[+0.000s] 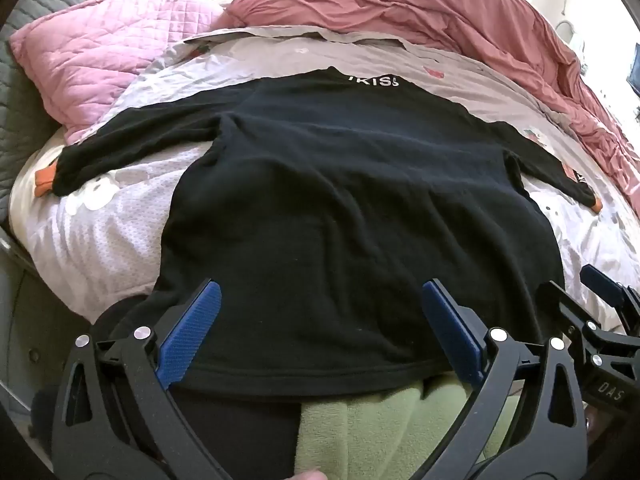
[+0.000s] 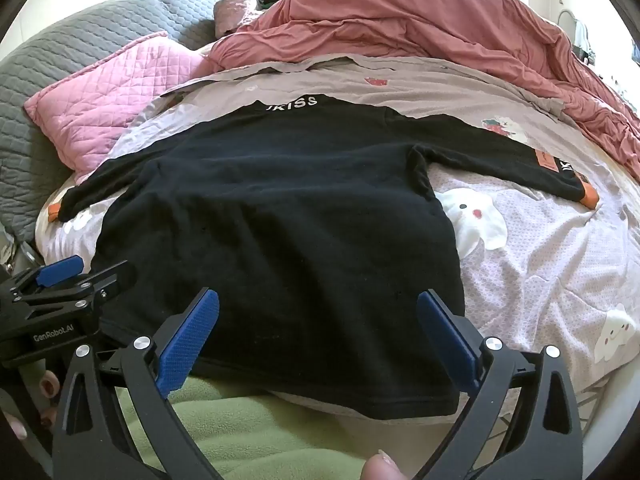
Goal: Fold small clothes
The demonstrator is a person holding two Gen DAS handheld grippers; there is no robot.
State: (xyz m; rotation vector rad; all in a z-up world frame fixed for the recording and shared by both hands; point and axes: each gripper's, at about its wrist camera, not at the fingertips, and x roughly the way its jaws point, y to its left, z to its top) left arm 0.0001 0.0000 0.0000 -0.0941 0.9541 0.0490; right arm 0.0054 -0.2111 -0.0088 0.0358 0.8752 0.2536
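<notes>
Facing the black long-sleeved top [image 1: 320,208] hem-first, we hold both claws spread and empty just short of its hem. Its long axis runs away toward the collar; our left gripper [image 1: 320,336] sits nearer the left hem corner, our right gripper [image 2: 318,334] nearer the right.

Both grippers hang at the near edge of the bed, jaws spread wide, nothing between the pads. The left gripper [image 1: 320,332] and right gripper [image 2: 318,332] sit close side by side over the hem of the black sweater [image 1: 340,208], so little room lies between them. Ahead, the sweater lies flat and open, sleeves stretched out to either side. Left of it, bare sheet [image 1: 112,232] gives open passage until the pink pillow [image 1: 100,48] blocks the far left corner. To the right, a wide stretch of sheet lies open. Along the far side, the bunched red duvet [image 2: 420,20] walls off the back and right rim. Below the hem, green fleece [image 2: 248,432] crowds the near edge.
</notes>
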